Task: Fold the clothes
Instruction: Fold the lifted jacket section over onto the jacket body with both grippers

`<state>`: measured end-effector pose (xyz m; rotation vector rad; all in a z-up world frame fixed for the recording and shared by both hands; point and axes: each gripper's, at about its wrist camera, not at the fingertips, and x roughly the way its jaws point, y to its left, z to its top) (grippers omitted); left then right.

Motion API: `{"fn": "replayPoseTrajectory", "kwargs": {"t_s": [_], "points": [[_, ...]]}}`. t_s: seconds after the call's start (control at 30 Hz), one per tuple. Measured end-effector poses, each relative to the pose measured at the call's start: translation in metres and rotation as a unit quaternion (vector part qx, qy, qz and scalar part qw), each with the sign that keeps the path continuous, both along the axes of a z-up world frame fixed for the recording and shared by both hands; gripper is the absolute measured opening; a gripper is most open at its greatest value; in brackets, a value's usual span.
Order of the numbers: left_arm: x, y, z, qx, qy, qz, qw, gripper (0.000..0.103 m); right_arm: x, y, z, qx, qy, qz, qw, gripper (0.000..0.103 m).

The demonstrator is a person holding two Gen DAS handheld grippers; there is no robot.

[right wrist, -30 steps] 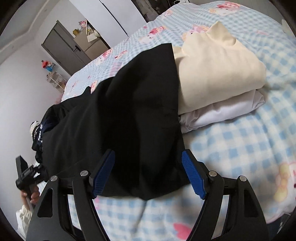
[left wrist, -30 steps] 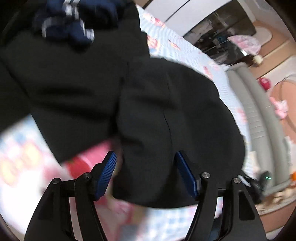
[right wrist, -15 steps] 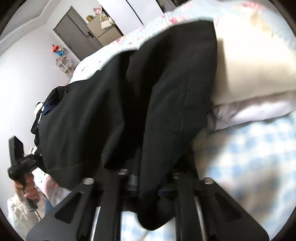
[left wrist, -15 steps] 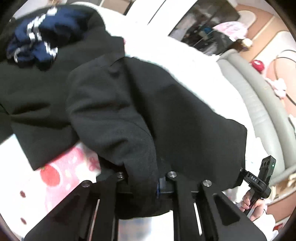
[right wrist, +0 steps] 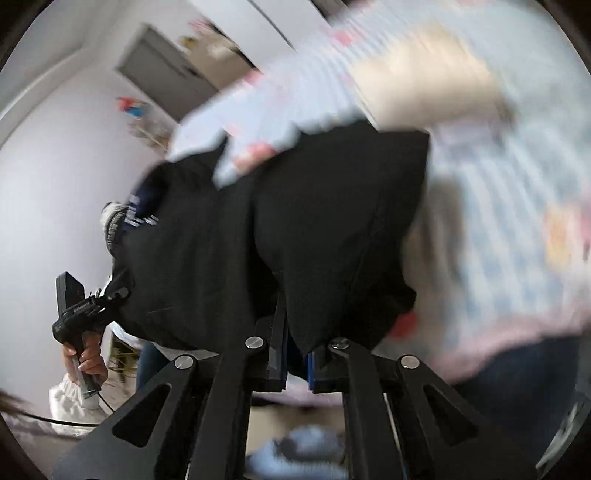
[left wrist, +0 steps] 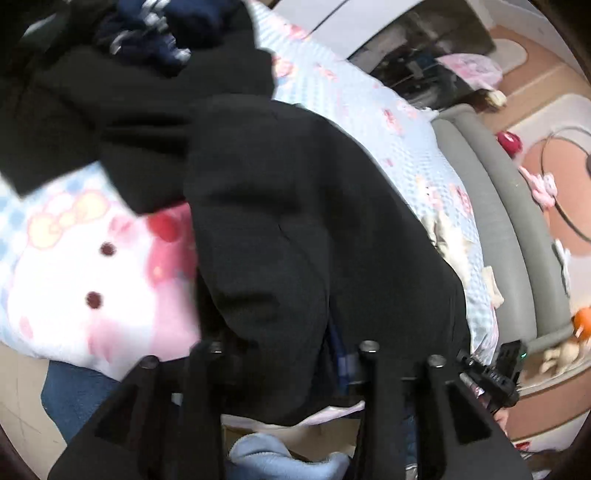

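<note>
We had both hand-held grippers clamped on black garment (left wrist: 295, 206): left hand-held gripper (left wrist: 291, 354) on one near edge, right hand-held gripper (right wrist: 295, 354) on other. Garment draped over bed (left wrist: 369, 103), unfolded. Cream folded top (right wrist: 424, 85) lay far right. Navy clothes (left wrist: 147, 33) waited unfolded, far.

Cartoon-print bedsheet (left wrist: 351, 92), grey sofa (left wrist: 506, 206).

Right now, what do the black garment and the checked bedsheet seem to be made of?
Black garment: probably a matte, fairly thick woven cloth; it shows no shine and falls in soft, heavy folds.
Bedsheet: likely a thin printed cotton-type fabric, dull, with blue-white checks and pink cartoon prints. Neither weave is visible.
</note>
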<state>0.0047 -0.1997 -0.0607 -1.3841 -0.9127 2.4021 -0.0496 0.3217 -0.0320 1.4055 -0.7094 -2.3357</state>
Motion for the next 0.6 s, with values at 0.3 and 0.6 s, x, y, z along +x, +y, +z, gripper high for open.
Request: {"fn": "replayPoseTrajectory", "kwargs": {"t_s": [0.3,0.6], "points": [[-0.060,0.021,0.010,-0.058,0.065,-0.052,0.9948,0.075,-0.038,-0.022,0.000,0.001,0.043,0.018,0.999,0.077],[-0.114,0.049,0.059,-0.153,0.128,-0.044,0.9789,0.005,-0.097,-0.064,0.022,0.023,0.103,0.054,0.993,0.007]]}}
